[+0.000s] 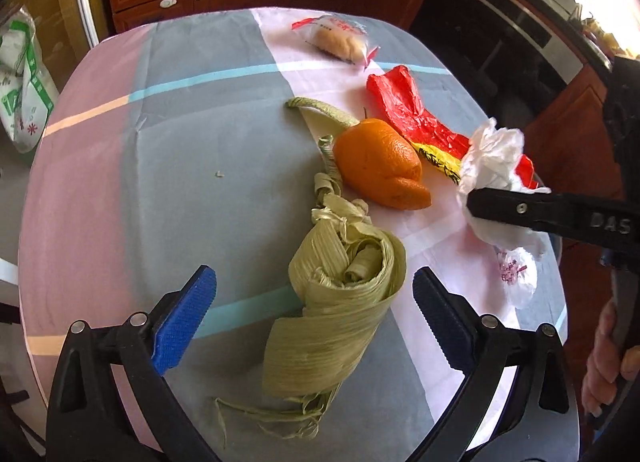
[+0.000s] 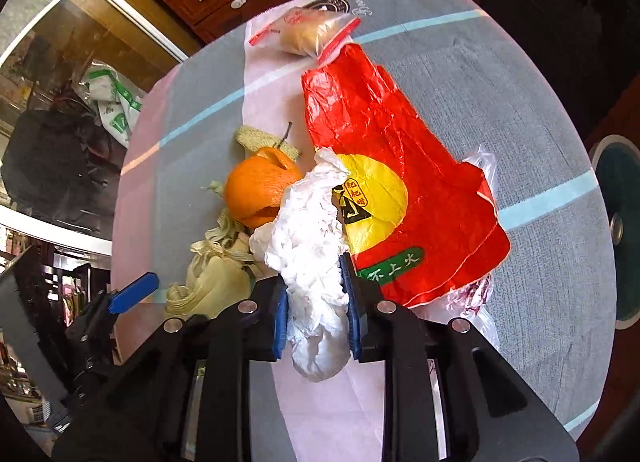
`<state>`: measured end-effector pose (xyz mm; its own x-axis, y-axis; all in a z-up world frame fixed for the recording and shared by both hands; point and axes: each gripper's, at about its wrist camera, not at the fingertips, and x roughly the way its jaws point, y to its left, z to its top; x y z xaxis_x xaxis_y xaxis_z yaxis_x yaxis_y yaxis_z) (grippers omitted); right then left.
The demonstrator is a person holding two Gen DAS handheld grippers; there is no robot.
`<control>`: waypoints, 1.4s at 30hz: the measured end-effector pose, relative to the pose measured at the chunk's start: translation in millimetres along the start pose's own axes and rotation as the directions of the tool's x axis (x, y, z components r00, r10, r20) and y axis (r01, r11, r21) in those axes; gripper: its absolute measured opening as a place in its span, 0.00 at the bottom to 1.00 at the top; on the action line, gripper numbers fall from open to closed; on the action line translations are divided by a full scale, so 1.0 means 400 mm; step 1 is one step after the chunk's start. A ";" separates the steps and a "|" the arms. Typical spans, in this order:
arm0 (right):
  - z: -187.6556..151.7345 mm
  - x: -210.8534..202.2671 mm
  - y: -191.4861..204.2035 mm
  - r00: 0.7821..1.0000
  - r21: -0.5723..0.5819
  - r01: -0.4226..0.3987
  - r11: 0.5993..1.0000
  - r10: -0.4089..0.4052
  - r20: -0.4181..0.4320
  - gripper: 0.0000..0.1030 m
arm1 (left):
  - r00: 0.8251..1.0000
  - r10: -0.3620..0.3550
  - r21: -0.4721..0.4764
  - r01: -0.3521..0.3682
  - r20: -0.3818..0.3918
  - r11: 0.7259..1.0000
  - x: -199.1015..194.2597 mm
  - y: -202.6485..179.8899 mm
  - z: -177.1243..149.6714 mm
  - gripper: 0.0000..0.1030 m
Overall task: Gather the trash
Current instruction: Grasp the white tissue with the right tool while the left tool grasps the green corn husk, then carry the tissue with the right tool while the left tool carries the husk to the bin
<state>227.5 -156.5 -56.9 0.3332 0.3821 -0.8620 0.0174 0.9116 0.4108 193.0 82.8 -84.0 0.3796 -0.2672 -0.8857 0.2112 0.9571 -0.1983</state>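
A round tabletop point(image 1: 180, 150) wears a smooth cloth of grey, pink and white blocks crossed by thin blue and peach stripes. Off its left edge a crinkled white-and-green plastic bag point(image 1: 24, 74) hangs near a glass door.

The left gripper point(image 1: 314, 310) hovers with its ribbed blue fingers point(image 1: 184, 318) spread as wide as they go, touching nothing. Between them, lower on the cloth, lies the husk point(image 1: 340, 302): pale green, fibrous, ridged lengthwise, curled into a loose roll with frayed strings trailing at its near end and a twisted stalk running away from the fingers.

Just beyond the husk sits an orange peel point(image 1: 380, 166), dimpled and hollow, still roughly fruit-shaped, touching the stalk. Behind it, toward the far rim, a clear packet point(image 1: 340, 36) with red edges holds a tan bun.

To the right of the peel lies a red bag point(image 2: 400, 166), thin glossy creased plastic with a yellow disc and a green label. A clear film bag point(image 2: 480, 294) pokes out from under its right edge.

The right gripper point(image 2: 316, 314) has its fingers point(image 2: 352, 302) pinching a wad of white tissue point(image 2: 312, 246), soft and crumpled, bulging out above and below the pads; it overlaps the red bag's yellow disc and touches the peel. A hand point(image 1: 608, 362) grips that tool's handle at the far right.
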 end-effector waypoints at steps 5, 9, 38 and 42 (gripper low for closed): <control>0.010 -0.080 -0.017 0.996 0.018 -0.076 0.997 0.075 0.050 0.21 | 0.999 0.036 0.037 -0.035 -0.014 0.999 0.041 -0.038 0.007 0.86; 0.015 -0.122 -0.036 0.991 0.023 -0.106 0.994 0.104 0.078 0.21 | 0.998 0.067 0.033 -0.066 -0.018 0.997 0.040 -0.048 -0.006 0.52; -0.109 -0.310 -0.454 0.958 0.264 -0.208 0.942 0.141 0.251 0.21 | 0.997 -0.030 0.170 0.018 0.064 0.985 -0.143 -0.392 0.016 0.51; -0.129 -0.343 -0.519 0.952 0.301 -0.211 0.930 0.126 0.279 0.21 | 0.996 -0.080 0.242 0.068 0.039 0.968 -0.122 -0.500 0.024 0.51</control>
<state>129.5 -390.4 -39.3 0.5822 0.4362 -0.6862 0.2294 0.7215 0.6533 140.8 -96.7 2.9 0.3961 -0.3471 -0.8501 0.4486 0.8809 -0.1506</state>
